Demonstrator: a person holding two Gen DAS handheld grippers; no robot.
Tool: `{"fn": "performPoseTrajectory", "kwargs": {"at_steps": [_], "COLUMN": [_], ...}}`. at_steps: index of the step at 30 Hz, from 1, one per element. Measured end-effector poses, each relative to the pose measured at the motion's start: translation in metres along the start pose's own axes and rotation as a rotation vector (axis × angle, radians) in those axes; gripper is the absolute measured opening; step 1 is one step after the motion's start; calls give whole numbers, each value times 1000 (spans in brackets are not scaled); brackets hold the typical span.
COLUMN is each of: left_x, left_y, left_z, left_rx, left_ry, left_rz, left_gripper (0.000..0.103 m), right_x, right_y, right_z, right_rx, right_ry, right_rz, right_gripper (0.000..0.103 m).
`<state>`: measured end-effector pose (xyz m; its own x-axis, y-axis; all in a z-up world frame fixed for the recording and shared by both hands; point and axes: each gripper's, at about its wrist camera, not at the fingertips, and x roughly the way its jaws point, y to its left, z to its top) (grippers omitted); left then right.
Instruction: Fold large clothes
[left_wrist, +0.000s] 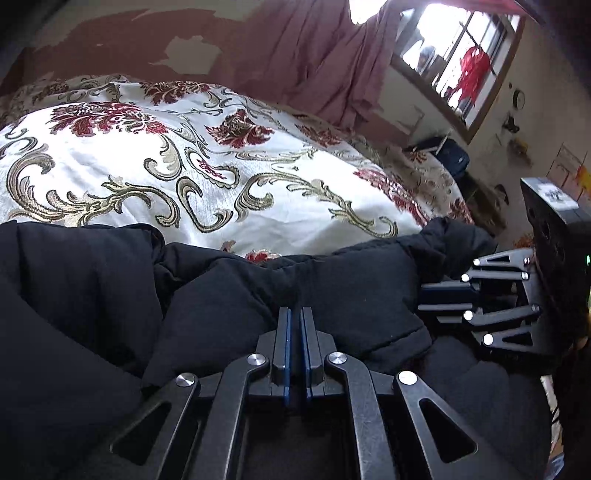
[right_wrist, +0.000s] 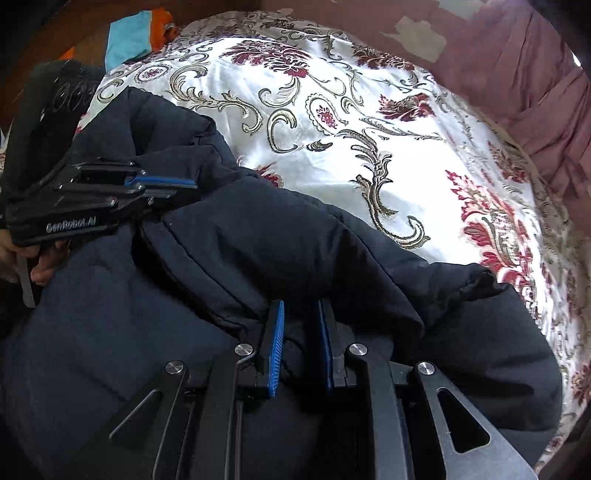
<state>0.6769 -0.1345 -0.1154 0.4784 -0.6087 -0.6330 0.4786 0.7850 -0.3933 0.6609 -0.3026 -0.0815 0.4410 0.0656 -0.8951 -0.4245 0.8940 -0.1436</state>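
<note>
Pinching a fold of dark padded fabric, the left gripper (left_wrist: 295, 314) has its blue-lined fingers (left_wrist: 284, 343) drawn almost together, only a thin slit between the pads, and the cloth bunches up right at their tips. The right gripper (right_wrist: 301, 308) also has its two blue pads (right_wrist: 276, 343) closed in on the same garment: a ridge of the fabric sits pressed between them, so the jaws stand a little apart with cloth filling the gap. In the left wrist view the right gripper (left_wrist: 443, 295) shows side-on at the right edge, its fingers reaching into the fabric near a loose end of the coat. In the right wrist view the left gripper (right_wrist: 177, 184) lies at the left, tips buried in a crease, with part of a hand (right_wrist: 40, 258) under its body. What both tools grip is a large dark navy puffer jacket (right_wrist: 240, 240), crumpled and partly doubled over itself, lying along the near side of the bed. It rests on a white bedspread (left_wrist: 147, 166) patterned with red flowers and grey-gold scrolls, which stays bare beyond the jacket. Behind the bed hangs a dusty pink curtain (left_wrist: 314, 55) beside a bright window (left_wrist: 454, 62). A turquoise and orange cloth (right_wrist: 129, 37) lies at the far corner in the right wrist view.
</note>
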Motion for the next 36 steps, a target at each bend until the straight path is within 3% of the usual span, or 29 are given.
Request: {"fn": "performPoseTrajectory", "kwargs": {"at_steps": [2, 8, 11, 15, 19, 26, 32, 36], "left_x": [0, -6, -5, -7, -7, 9, 19, 18], "left_y": [-2, 7, 6, -1, -5, -10, -25, -15], "left_z": [0, -2, -3, -4, -3, -4, -7, -5], "left_rx": [7, -36, -36, -2, 23, 41, 136, 108], "left_ry": [-6, -32, -27, -31, -39, 44, 60, 66], "left_rz": [-4, -171, -200, -256, -285, -119, 79, 50], "left_gripper": [2, 0, 0, 0, 0, 2, 4, 4], "right_x": [1, -4, -6, -7, -10, -10, -2, -2], "right_y": [2, 4, 6, 20, 18, 35, 34, 38], "right_z": [-3, -13, -16, -18, -19, -20, -15, -16], "right_rx": [-2, -4, -18, -68, -57, -123, -121, -135], "right_ry": [-21, -74, -67, -76, -91, -78, -62, -64], "right_rz": [-12, -10, -24, -113, -113, -231, -239, -264], "right_gripper": [16, 16, 16, 16, 16, 16, 16, 16]}}
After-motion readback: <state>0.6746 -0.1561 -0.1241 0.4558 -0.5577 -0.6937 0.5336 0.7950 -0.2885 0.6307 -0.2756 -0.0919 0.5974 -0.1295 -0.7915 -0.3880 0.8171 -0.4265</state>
